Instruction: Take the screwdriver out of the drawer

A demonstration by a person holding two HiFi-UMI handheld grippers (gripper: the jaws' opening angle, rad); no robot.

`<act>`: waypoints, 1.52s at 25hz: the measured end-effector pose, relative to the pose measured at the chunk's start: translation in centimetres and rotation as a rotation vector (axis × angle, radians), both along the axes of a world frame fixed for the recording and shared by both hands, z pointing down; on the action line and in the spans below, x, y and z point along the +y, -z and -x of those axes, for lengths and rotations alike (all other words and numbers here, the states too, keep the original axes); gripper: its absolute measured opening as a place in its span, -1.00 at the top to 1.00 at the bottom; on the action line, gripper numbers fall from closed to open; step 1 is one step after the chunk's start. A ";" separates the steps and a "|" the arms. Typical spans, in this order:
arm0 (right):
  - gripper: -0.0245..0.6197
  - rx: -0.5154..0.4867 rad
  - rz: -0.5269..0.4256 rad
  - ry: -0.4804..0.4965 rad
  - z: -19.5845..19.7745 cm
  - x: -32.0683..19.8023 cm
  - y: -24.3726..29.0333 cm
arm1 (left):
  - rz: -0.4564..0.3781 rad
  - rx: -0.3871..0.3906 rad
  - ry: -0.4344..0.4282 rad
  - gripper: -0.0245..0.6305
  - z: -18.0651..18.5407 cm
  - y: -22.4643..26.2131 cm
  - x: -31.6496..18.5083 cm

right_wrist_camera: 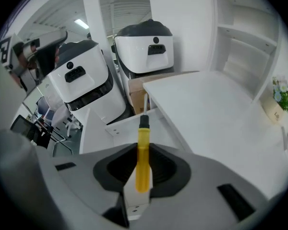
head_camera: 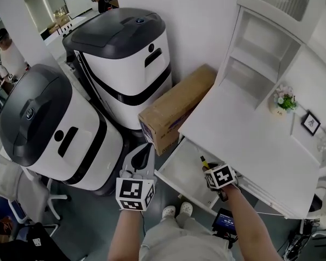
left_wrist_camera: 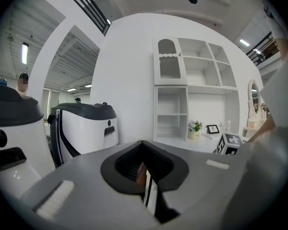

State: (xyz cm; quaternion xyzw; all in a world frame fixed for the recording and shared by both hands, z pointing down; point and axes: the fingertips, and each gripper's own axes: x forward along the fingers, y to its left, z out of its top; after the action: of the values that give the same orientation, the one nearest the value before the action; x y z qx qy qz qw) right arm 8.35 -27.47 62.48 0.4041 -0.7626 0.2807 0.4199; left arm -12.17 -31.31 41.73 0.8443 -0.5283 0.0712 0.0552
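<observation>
Clamping narrowly, my right claw [right_wrist_camera: 140, 188] held the screwdriver [right_wrist_camera: 143, 152] by its yellow handle, black collar and steel shaft pointing out, over the open drawer [head_camera: 179, 173]. My left claw [left_wrist_camera: 146, 186] was pressed together, empty.

R gripper [head_camera: 207, 168] holds screwdriver [head_camera: 203, 160] above open drawer [head_camera: 179, 173]; L gripper [head_camera: 144, 152] nearby.

Yellow-handled, black-collared screwdriver [right_wrist_camera: 143, 152]; white drawer [head_camera: 180, 172] and white bench [head_camera: 244, 140]; grey left gripper [head_camera: 145, 150] and right gripper [right_wrist_camera: 143, 178], each bearing black-and-white square markers; brown cardboard box [head_camera: 174, 106]; two white machines [head_camera: 125, 58] with dark grey tops and black bands.
</observation>
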 end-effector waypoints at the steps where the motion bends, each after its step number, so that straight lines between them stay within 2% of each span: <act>1: 0.67 -0.006 -0.010 0.004 0.0 0.0 0.5 | -0.005 0.001 -0.001 0.90 0.0 0.2 0.1; 8: 0.67 -0.098 -0.093 0.013 0.4 -0.1 5.1 | -0.046 0.009 -0.009 0.90 -0.5 2.3 0.2; 12: 0.67 -0.156 -0.170 0.000 0.3 -0.5 8.7 | -0.067 0.015 -0.017 0.90 -1.0 3.3 0.2; 20: 0.67 -0.166 -0.321 -0.001 -0.1 -1.0 14.4 | -0.106 0.017 -0.032 0.90 -1.8 5.0 0.2; 25: 0.67 -0.153 -0.411 -0.007 -0.4 -0.8 17.7 | -0.160 0.020 -0.039 0.90 -2.1 7.3 0.3; 38: 0.67 -0.177 -0.726 -0.103 -3.6 1.1 28.0 | -0.311 0.014 -0.072 0.90 -3.9 13.1 1.7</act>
State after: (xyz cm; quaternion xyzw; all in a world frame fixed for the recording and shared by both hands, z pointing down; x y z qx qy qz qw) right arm 11.98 -26.40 34.46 0.5385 -0.8245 0.0467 0.1674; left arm -8.27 -29.65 28.64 0.8615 -0.5018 -0.0154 -0.0753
